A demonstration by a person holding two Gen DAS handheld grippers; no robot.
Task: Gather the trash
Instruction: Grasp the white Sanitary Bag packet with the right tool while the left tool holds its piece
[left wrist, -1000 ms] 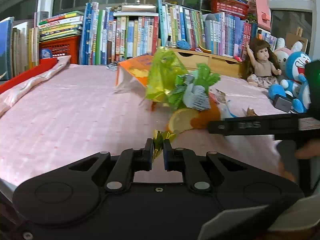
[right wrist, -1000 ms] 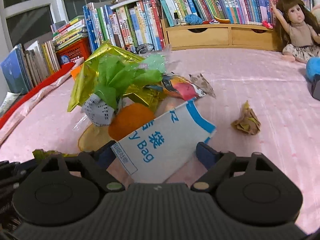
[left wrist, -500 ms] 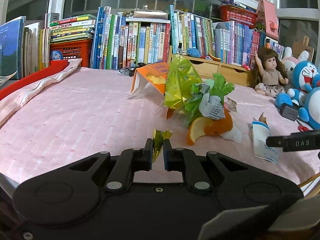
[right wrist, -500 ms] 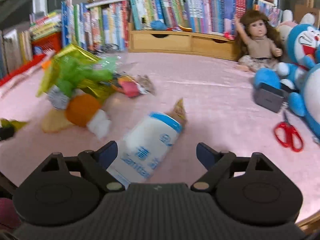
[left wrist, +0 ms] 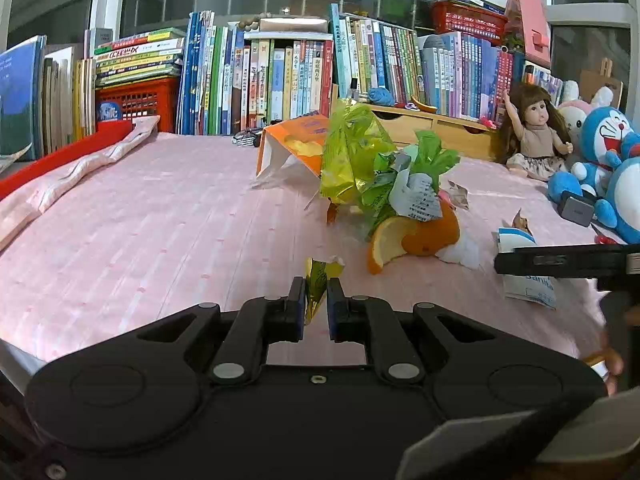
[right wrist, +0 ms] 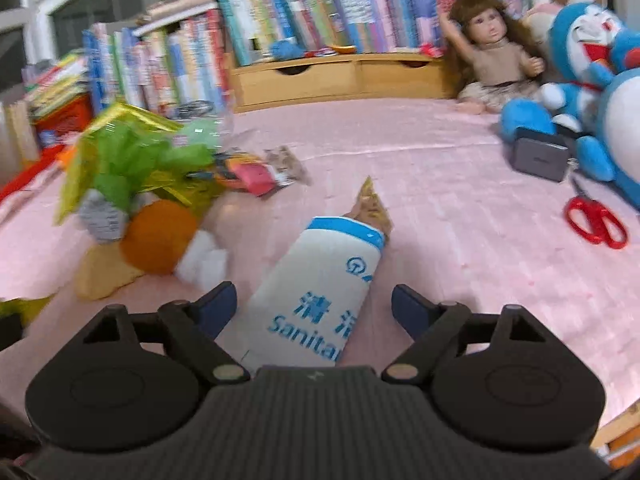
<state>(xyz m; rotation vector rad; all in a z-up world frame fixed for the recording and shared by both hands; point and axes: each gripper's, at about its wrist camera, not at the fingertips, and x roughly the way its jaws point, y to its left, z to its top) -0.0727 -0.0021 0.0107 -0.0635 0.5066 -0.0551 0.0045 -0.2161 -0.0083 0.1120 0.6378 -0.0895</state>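
The task seems only begun; the left gripper (left wrist: 316,303) pinches a crinkled yellow foil wrapper (left wrist: 315,285), while the right gripper (right wrist: 312,308), fingers spread but closing slightly, straddles the flat white paper sanitary bag (right wrist: 320,280); orange peel (left wrist: 416,232), green wrappers (left wrist: 384,172), perhaps tissue, lie on the pink quilted cloth (left wrist: 140,240).

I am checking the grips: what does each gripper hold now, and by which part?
The left gripper pinches a small gold-green wrapper by its lower end. The right gripper, closing slightly, straddles the white sanitary bag without touching it.
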